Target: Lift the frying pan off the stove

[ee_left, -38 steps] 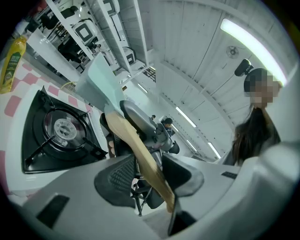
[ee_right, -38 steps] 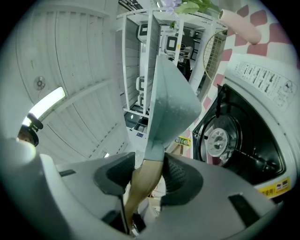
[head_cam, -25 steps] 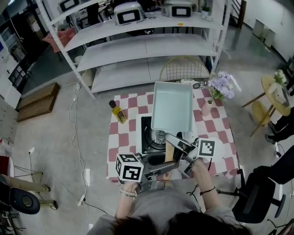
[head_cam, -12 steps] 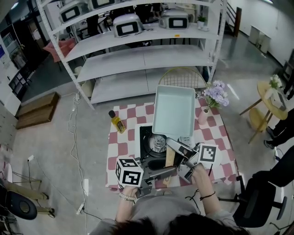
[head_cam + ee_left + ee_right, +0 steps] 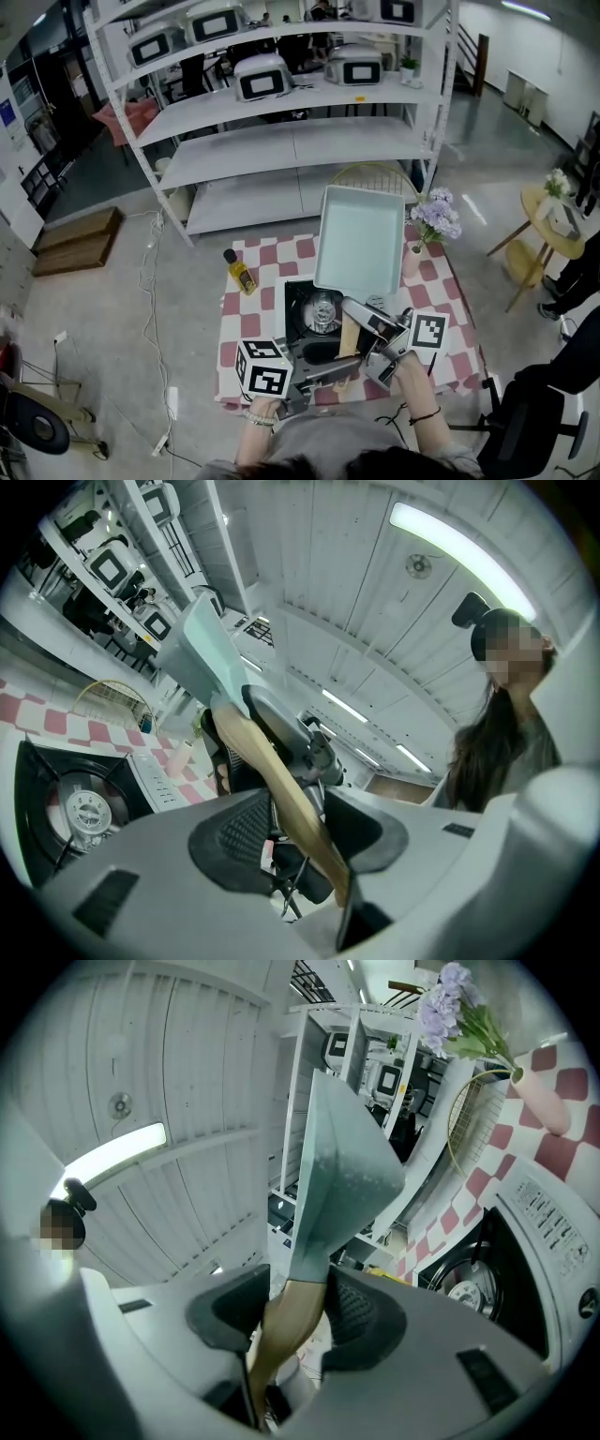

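Clamping the wooden handle (image 5: 347, 337) of the frying pan (image 5: 361, 239) in fingers of left gripper (image 5: 337, 364) and right gripper (image 5: 367, 323) — doubled grip presumably to counter the heavy far end — holding it out at 12 o'clock, clear above the stove (image 5: 296, 305) on the checkered surface (image 5: 246, 305).

1. A red-and-white checked tablecloth (image 5: 251, 309) covers a small table on a grey concrete floor.
2. A bottle of yellow oil (image 5: 242, 273) stands upright near the cloth's far left corner.
3. A pale pink vase (image 5: 413, 260) of purple flowers (image 5: 437, 215) stands at the cloth's far right edge.
4. Behind the table, a gold wire chair (image 5: 361, 173) backs onto white shelving (image 5: 281, 141) carrying boxy appliances (image 5: 262, 77).
5. Wooden boards (image 5: 75, 239) lie on the floor at left; a round side table (image 5: 548, 225) stands at right.
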A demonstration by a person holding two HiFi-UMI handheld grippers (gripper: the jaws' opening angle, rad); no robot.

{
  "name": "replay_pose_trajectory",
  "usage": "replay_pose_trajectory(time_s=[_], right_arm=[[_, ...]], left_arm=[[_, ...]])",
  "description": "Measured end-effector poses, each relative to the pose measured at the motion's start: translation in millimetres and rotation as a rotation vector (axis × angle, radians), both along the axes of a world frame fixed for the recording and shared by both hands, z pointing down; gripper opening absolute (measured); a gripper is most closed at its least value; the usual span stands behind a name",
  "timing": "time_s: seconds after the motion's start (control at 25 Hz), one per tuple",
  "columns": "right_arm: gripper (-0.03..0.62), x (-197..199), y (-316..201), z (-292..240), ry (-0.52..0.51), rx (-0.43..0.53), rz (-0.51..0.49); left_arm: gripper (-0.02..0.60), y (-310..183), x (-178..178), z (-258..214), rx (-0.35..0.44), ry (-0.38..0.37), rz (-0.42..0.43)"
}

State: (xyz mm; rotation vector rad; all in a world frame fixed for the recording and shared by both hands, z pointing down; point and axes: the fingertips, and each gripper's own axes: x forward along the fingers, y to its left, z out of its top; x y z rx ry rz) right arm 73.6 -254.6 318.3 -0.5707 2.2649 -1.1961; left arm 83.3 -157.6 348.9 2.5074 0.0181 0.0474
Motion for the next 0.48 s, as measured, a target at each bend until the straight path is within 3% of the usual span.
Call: replay_pose_trajectory(time_s=[0.48], right_arm=[[0.19,9.3,4.5,-22.0,-0.006,0.065,0.021]], left_arm=[[0.186,2.7,5.4,-17.2,0.07,0.007,0.013]])
